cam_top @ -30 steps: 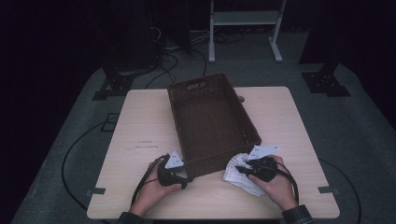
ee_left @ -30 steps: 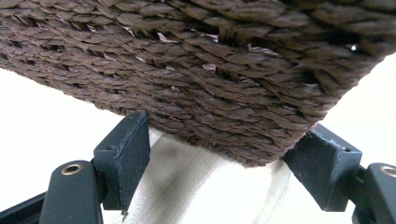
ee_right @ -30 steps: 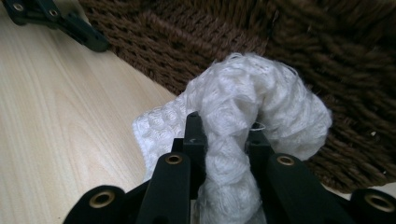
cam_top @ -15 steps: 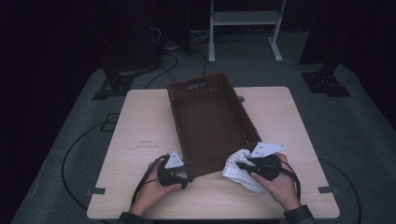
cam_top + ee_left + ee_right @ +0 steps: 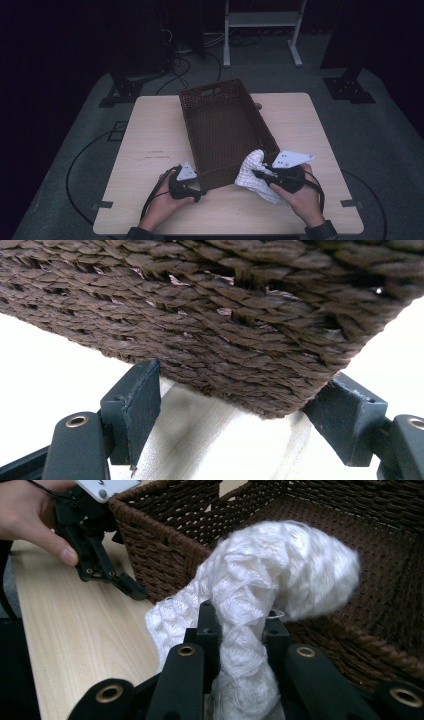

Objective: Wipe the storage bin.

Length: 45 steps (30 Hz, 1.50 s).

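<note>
At the basket's near right corner, about five o'clock on the desk (image 5: 150, 130), the white cloth (image 5: 252, 170) had risen since half a second before, its top fold now draped over the rim of the brown wicker basket (image 5: 220, 125). The right gripper (image 5: 239, 630) held it, jaws pinched tight on the bunched fabric. The left gripper (image 5: 240, 405) kept its place at seven o'clock, jaws wide astride the basket's near left corner.
</note>
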Each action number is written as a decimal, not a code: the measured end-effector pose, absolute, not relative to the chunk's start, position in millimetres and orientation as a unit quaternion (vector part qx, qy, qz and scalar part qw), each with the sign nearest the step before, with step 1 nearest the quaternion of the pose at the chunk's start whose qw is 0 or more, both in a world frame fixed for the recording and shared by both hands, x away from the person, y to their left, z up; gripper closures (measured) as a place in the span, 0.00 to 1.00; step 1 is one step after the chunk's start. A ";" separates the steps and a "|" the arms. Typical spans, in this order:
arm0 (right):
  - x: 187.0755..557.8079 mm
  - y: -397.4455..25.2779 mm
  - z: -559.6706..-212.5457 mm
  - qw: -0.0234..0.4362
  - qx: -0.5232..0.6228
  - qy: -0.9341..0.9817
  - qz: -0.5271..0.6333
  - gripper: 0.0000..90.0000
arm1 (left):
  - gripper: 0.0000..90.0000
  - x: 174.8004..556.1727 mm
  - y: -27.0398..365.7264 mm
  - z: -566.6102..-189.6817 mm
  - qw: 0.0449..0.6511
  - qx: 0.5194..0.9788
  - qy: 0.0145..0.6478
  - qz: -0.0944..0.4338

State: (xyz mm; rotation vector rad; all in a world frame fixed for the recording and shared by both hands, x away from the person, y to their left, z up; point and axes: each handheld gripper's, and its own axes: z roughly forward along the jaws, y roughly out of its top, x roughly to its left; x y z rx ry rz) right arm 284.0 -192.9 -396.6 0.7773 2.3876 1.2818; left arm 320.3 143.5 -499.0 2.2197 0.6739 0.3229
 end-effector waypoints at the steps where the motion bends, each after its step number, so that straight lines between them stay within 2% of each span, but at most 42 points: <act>1: 284.4 -192.5 -397.2 0.162 0.271 0.836 0.448 0.85 | 0.27 320.2 143.5 -499.1 0.389 0.873 0.265 0.127; 18: 297.4 -181.2 -429.8 0.134 0.288 0.859 0.401 0.85 | 0.27 320.3 143.4 -499.1 0.390 0.872 0.265 0.128; 45: 307.2 -162.3 -463.6 0.128 0.289 0.887 0.336 0.85 | 0.27 320.3 143.4 -499.1 0.390 0.872 0.265 0.128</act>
